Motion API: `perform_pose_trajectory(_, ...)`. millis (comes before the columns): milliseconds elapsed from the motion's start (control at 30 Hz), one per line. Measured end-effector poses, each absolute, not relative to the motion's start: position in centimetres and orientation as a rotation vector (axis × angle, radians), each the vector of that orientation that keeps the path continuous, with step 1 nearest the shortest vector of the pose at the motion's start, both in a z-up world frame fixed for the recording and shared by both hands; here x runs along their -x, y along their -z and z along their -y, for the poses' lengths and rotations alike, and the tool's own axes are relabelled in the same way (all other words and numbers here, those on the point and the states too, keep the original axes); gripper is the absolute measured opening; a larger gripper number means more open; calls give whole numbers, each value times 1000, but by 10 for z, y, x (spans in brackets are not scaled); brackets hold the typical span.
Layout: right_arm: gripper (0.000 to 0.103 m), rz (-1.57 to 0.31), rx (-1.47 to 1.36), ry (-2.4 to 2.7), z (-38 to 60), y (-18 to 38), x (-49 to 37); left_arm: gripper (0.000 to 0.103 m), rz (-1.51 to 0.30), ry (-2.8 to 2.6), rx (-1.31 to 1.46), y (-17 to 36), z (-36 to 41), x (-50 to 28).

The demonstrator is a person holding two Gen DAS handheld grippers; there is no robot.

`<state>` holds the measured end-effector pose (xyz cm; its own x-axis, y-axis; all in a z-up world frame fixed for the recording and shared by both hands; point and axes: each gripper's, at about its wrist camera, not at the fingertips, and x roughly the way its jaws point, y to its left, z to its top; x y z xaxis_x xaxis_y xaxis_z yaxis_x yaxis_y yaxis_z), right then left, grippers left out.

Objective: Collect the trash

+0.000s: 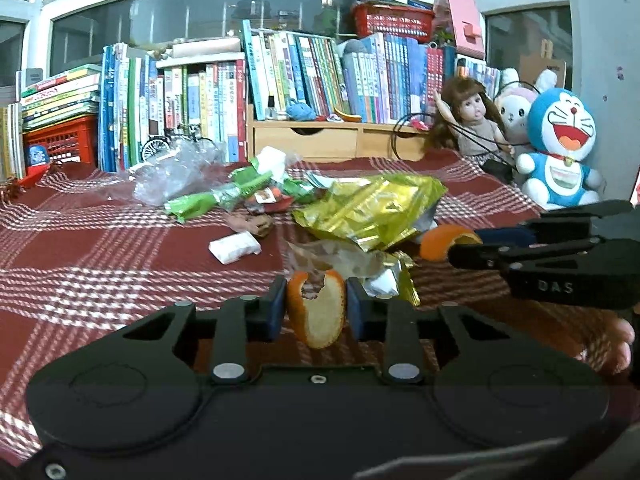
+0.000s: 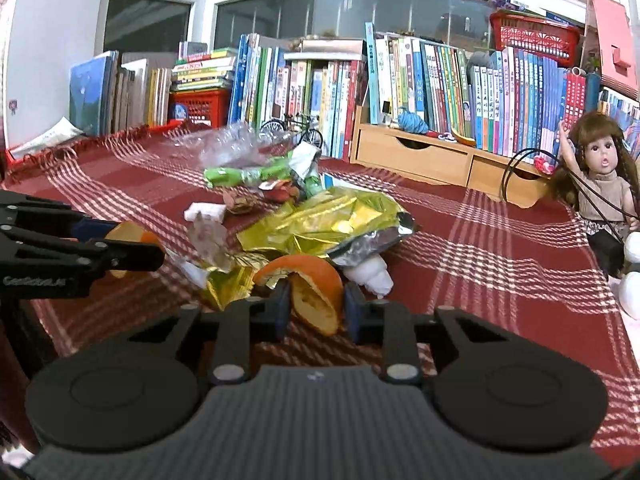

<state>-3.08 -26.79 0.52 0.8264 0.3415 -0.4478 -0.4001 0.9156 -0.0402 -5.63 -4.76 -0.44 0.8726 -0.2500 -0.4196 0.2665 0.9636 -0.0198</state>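
A curled piece of orange peel [image 1: 320, 316] sits upright between the blue pads of my left gripper [image 1: 316, 300], which is shut on it just above the red checked cloth [image 1: 120, 248]. Another orange peel [image 2: 316, 288] is pinched in my right gripper [image 2: 314, 304], also shut. In the left wrist view, the right gripper comes in from the right edge. Between and beyond the two lies a pile of trash: a crumpled gold foil bag [image 2: 320, 220], a green wrapper [image 2: 240, 174], clear plastic [image 1: 176, 172], a white tissue wad [image 1: 236, 248] and a crumpled white piece [image 2: 370, 276].
Rows of books [image 1: 304, 68] line the back above a wooden drawer unit [image 1: 320, 140]. A doll [image 2: 600, 184] and a blue plush toy [image 1: 560, 148] sit at the right. Red baskets [image 1: 60, 140] stand at the left. A person's fingers [image 1: 616, 340] show below the right gripper.
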Motion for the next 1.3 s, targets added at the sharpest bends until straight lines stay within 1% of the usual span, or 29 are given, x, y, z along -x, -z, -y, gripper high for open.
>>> perform_pose_trajectory(267, 32, -450, 68, -405, 266, -11, 50, 29, -444, 274, -14, -4, 36, 71)
perform_pose_trajectory(400, 31, -460, -13, -414, 264, -5, 73, 29, -465, 280, -14, -2, 27, 92)
perform_pose_trajectory(567, 31, -473, -45, -427, 258, -2, 101, 29, -495, 287, -16, 3, 16, 118)
perform_pose_trajectory(867, 31, -492, -76, -450, 247, -1, 131, 29, -485, 297, 1, 4, 7, 145)
perform_pose_trajectory(1033, 31, -503, -69, -449, 242, 2, 134, 29, -472, 273, 46, -1, -2, 139)
perform_pose_trajectory(1133, 31, -506, -59, -448, 241, 4, 135, 29, -417, 307, 65, -11, -6, 136)
perform_pose_trajectory(1233, 31, -511, -56, -446, 238, 4, 129, 30, -371, 358, 20, -21, -4, 114)
perform_pose_trajectory(1300, 31, -515, -68, -442, 236, 3, 122, 31, -383, 339, 25, -24, -2, 92)
